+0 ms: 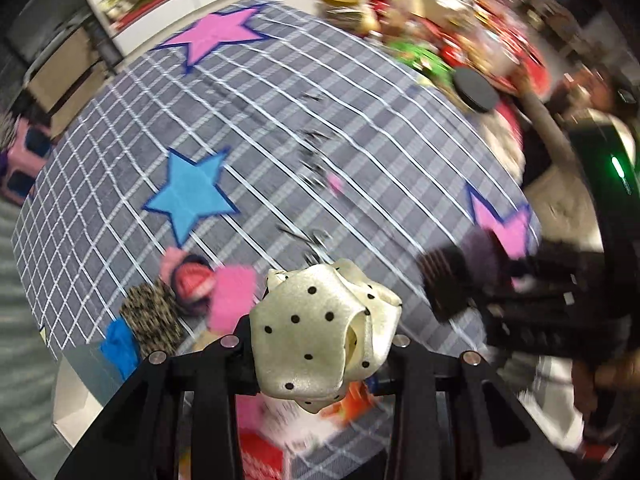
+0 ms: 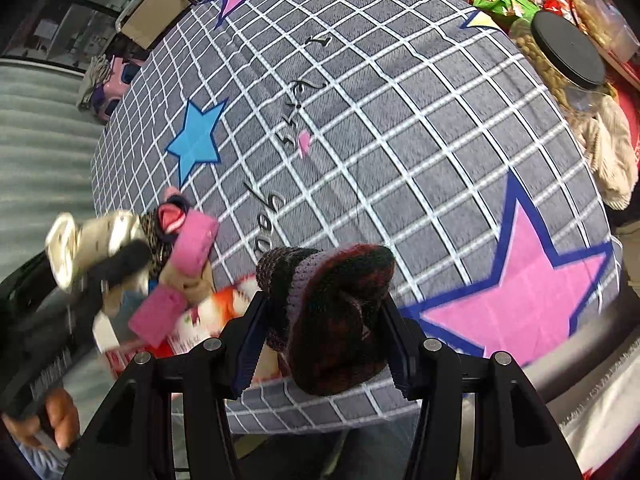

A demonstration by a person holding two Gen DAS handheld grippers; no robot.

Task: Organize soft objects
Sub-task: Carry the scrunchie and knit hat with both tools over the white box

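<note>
My left gripper (image 1: 320, 340) is shut on a cream satin scrunchie with black dots (image 1: 316, 332), held above the near edge of the table; it also shows in the right wrist view (image 2: 92, 244). My right gripper (image 2: 326, 324) is shut on a dark knitted piece in black, red and purple (image 2: 332, 312), and it shows blurred in the left wrist view (image 1: 476, 276). A pile of soft things lies at the table's near left edge: a pink piece (image 1: 232, 296), a leopard-print piece (image 1: 150, 316) and a blue one (image 1: 118, 344).
The table wears a grey checked cloth (image 2: 420, 128) with pink and blue stars. A jar with a black lid (image 2: 568, 48), snack packets (image 2: 500, 0) and a cream knit (image 2: 612, 152) stand at the far right. A red box (image 1: 256, 456) lies below the near edge.
</note>
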